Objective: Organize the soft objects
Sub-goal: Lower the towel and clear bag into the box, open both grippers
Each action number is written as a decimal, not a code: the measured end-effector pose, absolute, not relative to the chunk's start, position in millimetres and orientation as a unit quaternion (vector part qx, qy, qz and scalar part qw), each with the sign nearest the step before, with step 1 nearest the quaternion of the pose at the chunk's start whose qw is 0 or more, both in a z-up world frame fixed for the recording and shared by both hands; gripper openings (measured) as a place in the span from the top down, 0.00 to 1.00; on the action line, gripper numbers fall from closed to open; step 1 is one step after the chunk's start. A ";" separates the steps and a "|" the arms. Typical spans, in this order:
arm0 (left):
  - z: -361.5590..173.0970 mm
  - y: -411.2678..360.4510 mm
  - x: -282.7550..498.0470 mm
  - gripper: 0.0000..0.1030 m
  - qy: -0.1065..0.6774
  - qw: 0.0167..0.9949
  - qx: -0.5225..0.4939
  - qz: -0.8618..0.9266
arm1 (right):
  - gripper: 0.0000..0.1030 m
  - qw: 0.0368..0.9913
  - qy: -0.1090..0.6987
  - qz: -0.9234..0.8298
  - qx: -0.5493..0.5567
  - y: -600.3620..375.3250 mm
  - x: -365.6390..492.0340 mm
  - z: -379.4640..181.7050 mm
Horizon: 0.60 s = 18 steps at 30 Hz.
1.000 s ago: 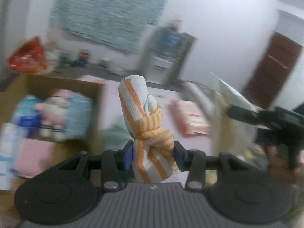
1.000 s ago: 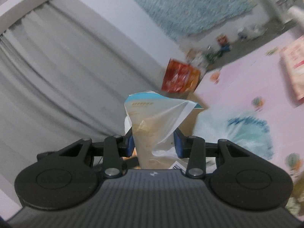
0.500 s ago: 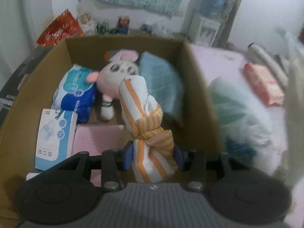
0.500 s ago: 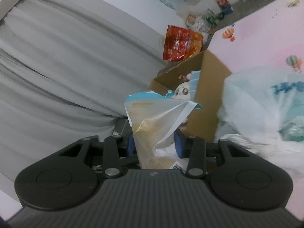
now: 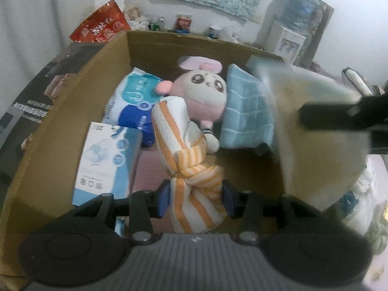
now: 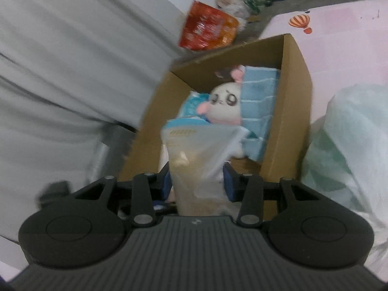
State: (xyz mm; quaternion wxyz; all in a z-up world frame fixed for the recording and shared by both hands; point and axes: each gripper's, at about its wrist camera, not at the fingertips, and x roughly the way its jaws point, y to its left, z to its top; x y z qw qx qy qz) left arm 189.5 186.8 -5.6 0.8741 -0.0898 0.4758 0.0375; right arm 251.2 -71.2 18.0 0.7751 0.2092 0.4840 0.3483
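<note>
My left gripper point(image 5: 195, 200) is shut on a knotted white-and-orange striped towel point(image 5: 184, 160), held over the open cardboard box point(image 5: 60, 111). The box holds a pink plush toy point(image 5: 203, 92), a folded blue towel point(image 5: 245, 111), a blue-white tissue pack point(image 5: 135, 99), a light blue packet point(image 5: 106, 160) and a pink item point(image 5: 148, 169). My right gripper point(image 6: 196, 181) is shut on a clear plastic pouch with a blue top point(image 6: 201, 155), near the box's point(image 6: 291, 111) near edge. That pouch and gripper show blurred at the right in the left wrist view point(image 5: 322, 121).
A red snack bag point(image 5: 101, 24) lies behind the box by the grey curtain point(image 6: 60, 60). A pale green plastic bag point(image 6: 351, 133) lies right of the box on the pink mat point(image 6: 339, 36). A water dispenser point(image 5: 291, 36) stands at the far wall.
Both grippers have moved toward the box. The left one now holds the striped towel lower over it. The right one has swung in with the pouch to the box's edge.
</note>
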 end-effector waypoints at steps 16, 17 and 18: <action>-17.1 184.0 199.7 0.56 0.487 0.869 -0.087 0.030 | 0.31 0.824 0.463 0.303 0.124 -40.2 249.1 18.1; -18.6 183.1 200.8 0.56 0.489 0.867 -0.087 0.028 | 0.31 0.824 0.460 0.304 0.128 -43.0 249.2 18.7; -19.4 182.3 201.4 0.56 0.490 0.867 -0.086 0.026 | 0.31 0.824 0.457 0.308 0.134 -46.6 248.4 19.9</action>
